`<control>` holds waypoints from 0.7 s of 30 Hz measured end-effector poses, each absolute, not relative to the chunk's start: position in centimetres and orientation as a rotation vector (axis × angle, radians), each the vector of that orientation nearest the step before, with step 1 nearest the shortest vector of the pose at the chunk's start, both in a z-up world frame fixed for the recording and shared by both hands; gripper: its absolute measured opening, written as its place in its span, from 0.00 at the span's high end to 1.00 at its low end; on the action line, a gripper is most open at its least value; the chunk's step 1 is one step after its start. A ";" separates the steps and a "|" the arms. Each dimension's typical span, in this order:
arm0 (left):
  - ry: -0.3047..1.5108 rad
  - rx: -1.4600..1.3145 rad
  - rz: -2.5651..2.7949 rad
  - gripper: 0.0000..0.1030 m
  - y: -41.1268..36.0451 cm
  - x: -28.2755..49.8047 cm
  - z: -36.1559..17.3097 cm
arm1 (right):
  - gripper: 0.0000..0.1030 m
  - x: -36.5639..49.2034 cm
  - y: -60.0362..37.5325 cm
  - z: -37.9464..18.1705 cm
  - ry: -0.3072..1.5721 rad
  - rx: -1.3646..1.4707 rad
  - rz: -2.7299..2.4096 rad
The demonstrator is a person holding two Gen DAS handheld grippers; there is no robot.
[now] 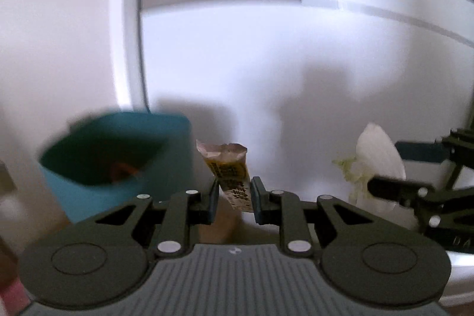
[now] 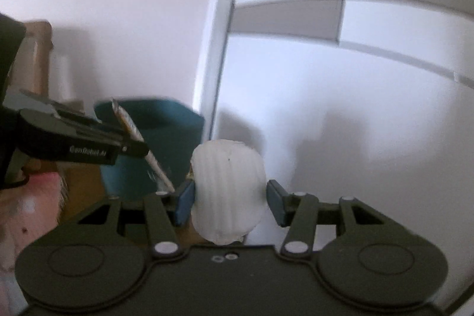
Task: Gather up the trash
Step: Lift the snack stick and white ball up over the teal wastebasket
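Left gripper (image 1: 233,197) is pinching a torn yellow snack wrapper (image 1: 229,171) between its pads for us, the wrapper sticking up, with the teal trash bin (image 1: 118,162) sitting off to its left by the white wall (image 1: 266,64) and something orange down inside it. Moving right, our right gripper (image 2: 229,202) has its jaws spread wide around a crumpled white ribbed paper cup (image 2: 228,191); we see the left pad touching it, but we can't tell whether the right pad does.

Soft daylight — motion blur, fisheye-bent edges
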State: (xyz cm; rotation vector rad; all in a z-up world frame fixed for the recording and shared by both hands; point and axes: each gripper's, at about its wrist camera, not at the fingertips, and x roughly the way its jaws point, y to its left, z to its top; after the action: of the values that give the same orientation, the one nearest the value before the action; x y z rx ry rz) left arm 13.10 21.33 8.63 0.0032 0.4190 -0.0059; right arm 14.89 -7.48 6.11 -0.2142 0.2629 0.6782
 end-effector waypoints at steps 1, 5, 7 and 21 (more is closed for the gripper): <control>0.398 0.004 0.003 0.78 21.9 12.7 10.1 | 0.50 14.6 -6.8 7.1 0.241 -0.214 0.688; 0.336 0.004 0.048 0.78 24.3 12.0 15.1 | 0.50 14.0 -5.0 10.2 0.184 -0.207 0.720; 0.308 0.015 0.074 0.78 24.9 11.7 17.5 | 0.50 14.2 -3.0 11.5 0.157 -0.209 0.729; 0.400 -0.026 0.300 0.78 34.3 18.9 19.5 | 0.50 19.0 8.8 11.9 0.194 -0.276 0.771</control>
State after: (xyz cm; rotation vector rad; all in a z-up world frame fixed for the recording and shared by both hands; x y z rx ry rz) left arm 18.89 34.29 19.51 -0.0258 0.3999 0.3004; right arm 19.00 8.84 11.93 -0.2756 0.1940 0.7708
